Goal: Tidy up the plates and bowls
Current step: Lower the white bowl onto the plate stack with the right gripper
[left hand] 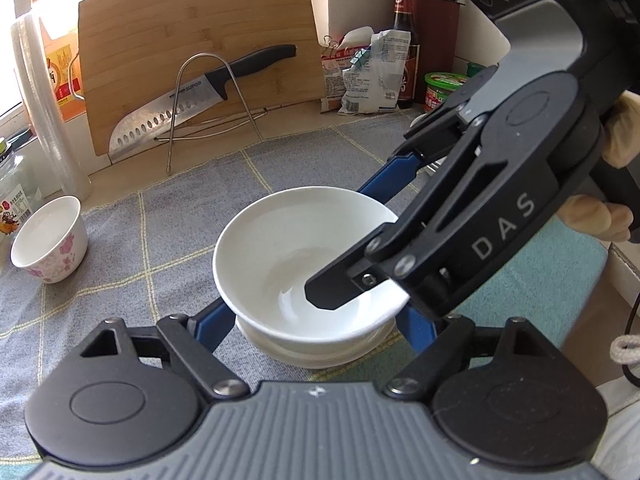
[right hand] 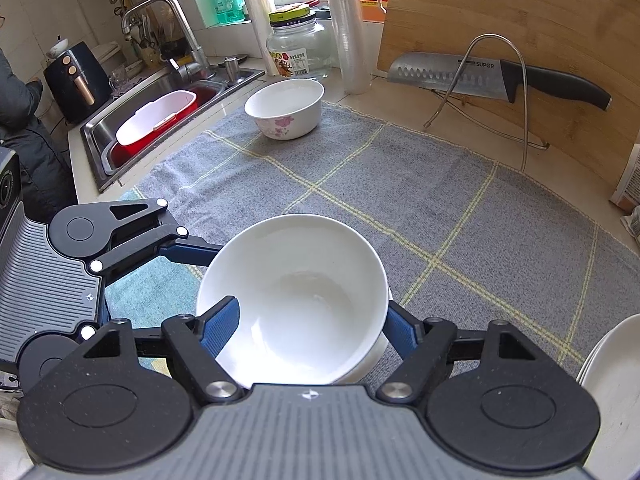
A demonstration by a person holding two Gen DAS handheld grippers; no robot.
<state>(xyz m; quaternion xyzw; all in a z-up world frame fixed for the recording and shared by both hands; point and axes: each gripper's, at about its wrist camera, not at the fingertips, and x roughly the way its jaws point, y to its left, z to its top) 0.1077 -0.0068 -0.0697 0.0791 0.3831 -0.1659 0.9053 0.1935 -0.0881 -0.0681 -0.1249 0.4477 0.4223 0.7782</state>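
"Where's the bowl (left hand: 280, 248)?"

"Tilted in a lower bowl (left hand: 312, 354), on the grey cloth (left hand: 160, 240)."

"Who has it?"

"The right gripper (right hand: 312, 322). It is clamped on the bowl, one finger inside and the other outside the rim."

"And the left gripper (left hand: 318, 320)?"

"Spread fairly wide, a finger on each side of the lower bowl. Whether the pads touch it I cannot tell."

"Anything else nearby?"

"A flowered bowl (left hand: 52, 240) stands well apart at the cloth's edge. A knife (left hand: 180, 108) leans on a board (left hand: 192, 32) behind."
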